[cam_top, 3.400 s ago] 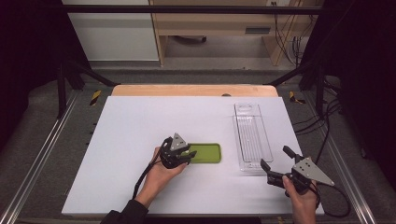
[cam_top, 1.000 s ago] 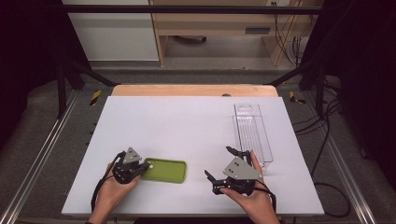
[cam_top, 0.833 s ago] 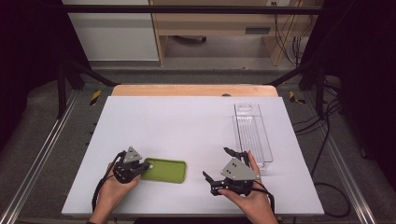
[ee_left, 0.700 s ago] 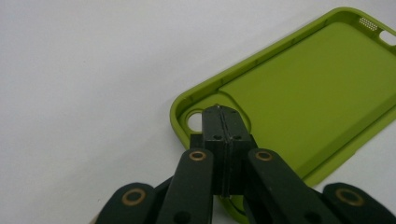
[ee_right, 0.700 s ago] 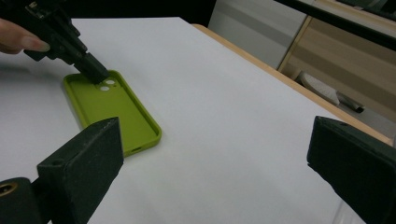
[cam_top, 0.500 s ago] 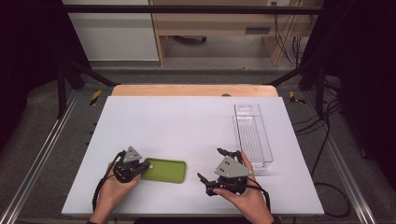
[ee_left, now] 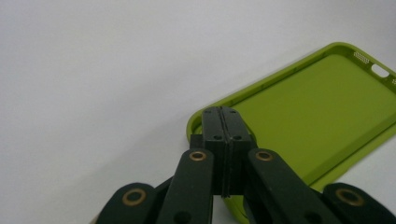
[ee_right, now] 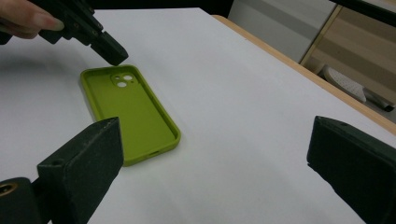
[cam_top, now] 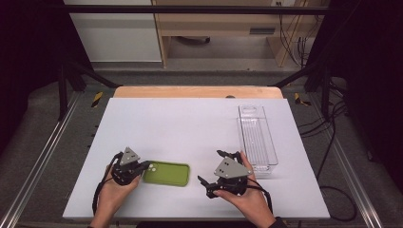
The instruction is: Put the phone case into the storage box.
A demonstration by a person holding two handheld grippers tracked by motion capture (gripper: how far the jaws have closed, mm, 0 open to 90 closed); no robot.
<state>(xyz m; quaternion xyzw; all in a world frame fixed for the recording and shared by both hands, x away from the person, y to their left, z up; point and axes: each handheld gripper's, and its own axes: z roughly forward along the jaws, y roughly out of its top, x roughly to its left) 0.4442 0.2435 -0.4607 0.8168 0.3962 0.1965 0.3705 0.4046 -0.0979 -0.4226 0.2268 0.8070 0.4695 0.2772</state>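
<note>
A: How does the left gripper (cam_top: 142,166) stand?

B: Its jaws are pressed fully together. In the left gripper view the closed tips (ee_left: 222,122) lie at the corner rim of the green phone case (ee_left: 322,121). Whether they pinch the thin rim or only touch it, I cannot tell.

A: And the right gripper (cam_top: 213,167)?

B: It is spread wide and holds nothing. In the right gripper view its two black jaws stand far apart, with the bare white table (ee_right: 243,93) between them. It points toward the case but is apart from it.

A: Where is the case?

B: It lies flat on the table (cam_top: 190,128), at the near edge and left of the middle, with the hollow side up. The camera holes (ee_right: 123,81) are at the end under the left gripper. The right hand (cam_top: 244,202) rests just beside the other end.

A: What else is there?

B: A clear plastic tray (cam_top: 256,137) lies at the right side, well apart from the case. It looks empty.

A: So how far is the work?

B: I judge it is at an early stage. The case is at the left gripper, but it is not lifted. The right gripper has yet to reach it. Probably it should take the free end next; what follows after, I cannot say.
</note>
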